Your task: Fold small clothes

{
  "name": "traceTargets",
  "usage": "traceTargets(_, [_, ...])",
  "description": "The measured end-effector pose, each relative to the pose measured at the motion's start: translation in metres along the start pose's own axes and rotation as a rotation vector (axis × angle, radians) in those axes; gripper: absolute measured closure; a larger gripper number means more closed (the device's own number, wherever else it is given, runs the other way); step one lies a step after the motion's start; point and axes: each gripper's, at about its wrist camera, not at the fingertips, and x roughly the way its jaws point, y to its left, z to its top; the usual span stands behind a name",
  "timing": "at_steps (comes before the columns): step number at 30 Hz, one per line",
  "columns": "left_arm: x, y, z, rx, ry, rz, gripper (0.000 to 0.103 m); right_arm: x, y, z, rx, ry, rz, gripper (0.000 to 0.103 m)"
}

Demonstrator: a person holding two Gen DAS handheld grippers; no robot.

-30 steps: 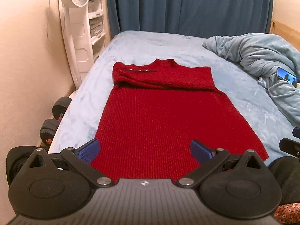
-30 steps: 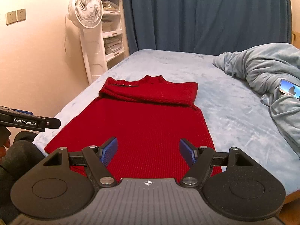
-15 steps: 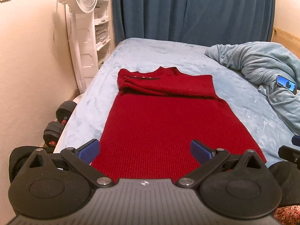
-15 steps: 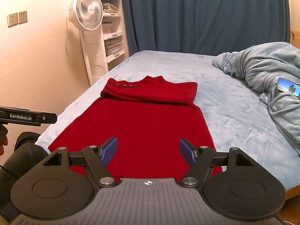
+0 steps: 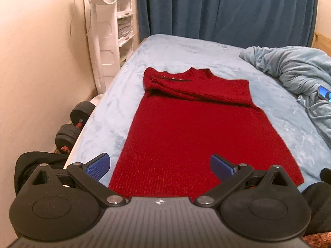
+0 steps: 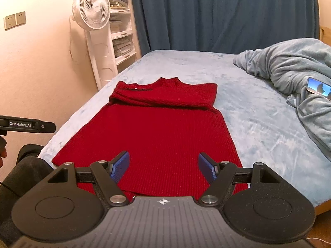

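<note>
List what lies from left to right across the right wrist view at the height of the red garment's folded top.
wall → fan stand → red garment → bed → blanket → phone

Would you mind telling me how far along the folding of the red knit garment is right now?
Done: the red knit garment lies flat on the bed, its sleeves already folded across the chest as a band. In hand: nothing; the left claw and right claw are open above the near hem. Left: grasping the hem and folding the body up toward the collar.
</note>
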Motion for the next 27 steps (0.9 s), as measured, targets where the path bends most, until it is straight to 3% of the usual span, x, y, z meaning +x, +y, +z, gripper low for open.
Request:
traceTargets(6, [0.02,0.009,-0.001,0.001,0.033,0.022,0.0,0.015,-0.012,-0.004,0.039,0.034,-0.018,0.026])
traceTargets(10, [0.054,0.017,0.001,0.026,0.074,0.006,0.0,0.047,-0.032,-0.003,0.068,0.085,-0.039,0.022])
traceTargets(14, [0.104,0.032,0.001,0.013,0.169,-0.018,0.0,0.09,-0.068,0.0,0.086,0.129,-0.156,0.022])
traceTargets(17, [0.145,0.046,0.004,0.011,0.237,-0.023,0.0,0.127,-0.104,0.004,0.141,0.21,-0.194,0.022])
traceTargets(21, [0.185,0.06,0.01,-0.023,0.307,0.0,0.0,0.171,-0.135,-0.002,0.201,0.336,-0.183,0.022])
traceTargets(27, [0.22,0.067,0.005,-0.028,0.408,-0.014,0.0,0.21,-0.15,-0.019,0.281,0.455,-0.184,0.022])
